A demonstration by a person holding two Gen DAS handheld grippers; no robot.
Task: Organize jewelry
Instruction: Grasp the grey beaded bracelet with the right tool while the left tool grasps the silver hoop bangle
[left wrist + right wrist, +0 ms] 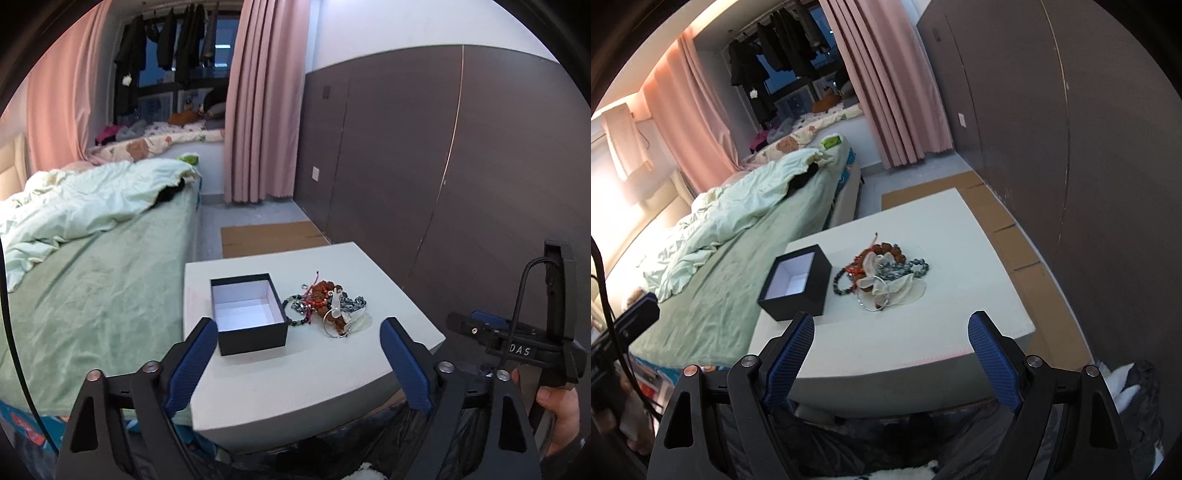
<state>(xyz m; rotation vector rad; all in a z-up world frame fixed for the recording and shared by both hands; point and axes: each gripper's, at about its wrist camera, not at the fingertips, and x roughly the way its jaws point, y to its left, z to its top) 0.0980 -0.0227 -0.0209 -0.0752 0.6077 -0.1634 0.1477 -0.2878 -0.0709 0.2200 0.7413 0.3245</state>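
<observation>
Left wrist view, jewelry pile (327, 306) tangled, pieces indistinct, box (248, 314) empty, both grippers wide, empty.

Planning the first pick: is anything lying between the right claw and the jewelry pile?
No. In the right wrist view, only bare white tabletop lies between the open right claw and the tangled pile of beaded bracelets.

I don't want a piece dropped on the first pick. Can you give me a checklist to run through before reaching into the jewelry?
1. Box open and empty: ok, no lid on it, white inside bare.
2. Box beside the jewelry pile, both on the table: ok.
3. Left tool open, nothing between its pads: ok.
4. Right tool open and empty: ok.
5. Pieces lying apart for a single pick: not ok, beads, ring and cloth overlap.
6. Tools at the pile: not ok, both short of it.
</observation>
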